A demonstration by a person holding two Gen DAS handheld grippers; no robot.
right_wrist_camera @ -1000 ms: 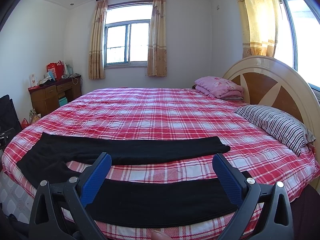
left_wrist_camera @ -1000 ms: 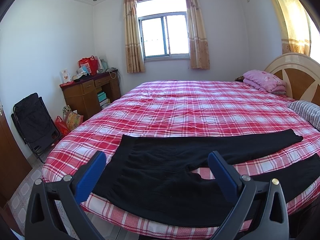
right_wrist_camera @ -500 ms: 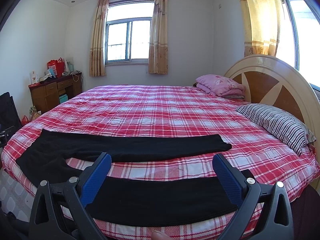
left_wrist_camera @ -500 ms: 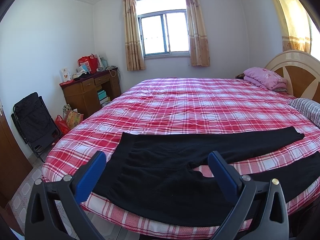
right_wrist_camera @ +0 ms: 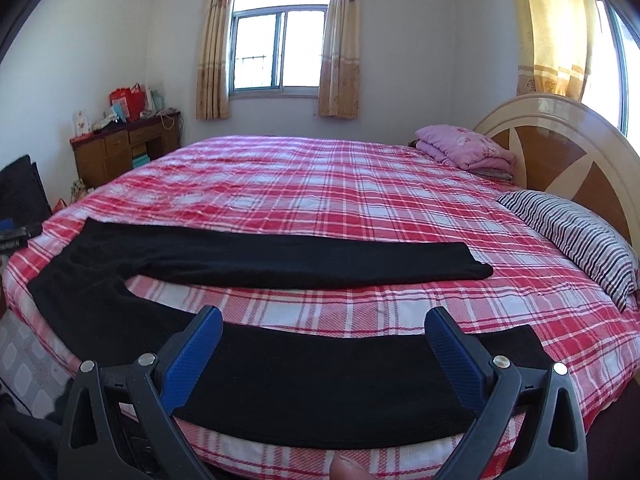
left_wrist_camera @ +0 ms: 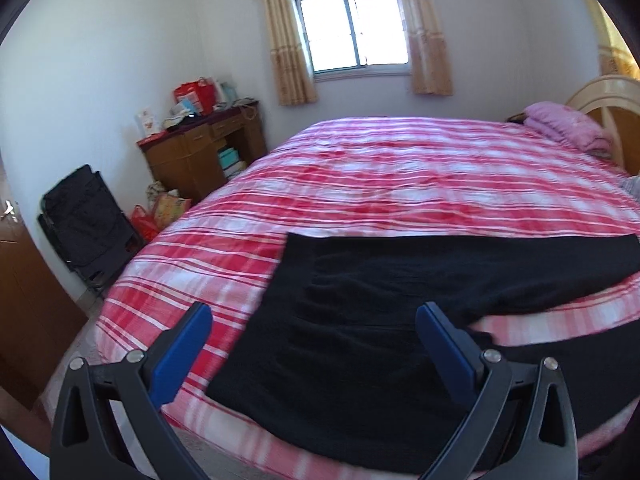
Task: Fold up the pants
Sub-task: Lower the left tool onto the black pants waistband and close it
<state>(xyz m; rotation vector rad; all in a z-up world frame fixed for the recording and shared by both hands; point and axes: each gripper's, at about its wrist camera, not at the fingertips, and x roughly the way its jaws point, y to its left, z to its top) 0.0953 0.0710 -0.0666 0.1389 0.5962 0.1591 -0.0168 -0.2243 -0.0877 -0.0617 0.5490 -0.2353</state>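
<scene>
Black pants (left_wrist_camera: 360, 320) lie flat on the red plaid bed (left_wrist_camera: 400, 184), waist to the left, legs spread apart toward the right. My left gripper (left_wrist_camera: 314, 332) is open and empty, hovering over the waist and seat part. In the right wrist view the far leg (right_wrist_camera: 320, 260) runs across the bed and the near leg (right_wrist_camera: 320, 384) lies along the front edge. My right gripper (right_wrist_camera: 324, 336) is open and empty above the near leg.
A striped pillow (right_wrist_camera: 576, 228) and a folded pink blanket (right_wrist_camera: 464, 150) lie by the wooden headboard (right_wrist_camera: 560, 148) at the right. A wooden desk (left_wrist_camera: 200, 156) and a black folding chair (left_wrist_camera: 84, 220) stand left of the bed.
My left gripper has dropped and moved closer to the waist of the pants; that view is motion blurred. My right gripper has come slightly nearer the near leg. Both stayed open.
</scene>
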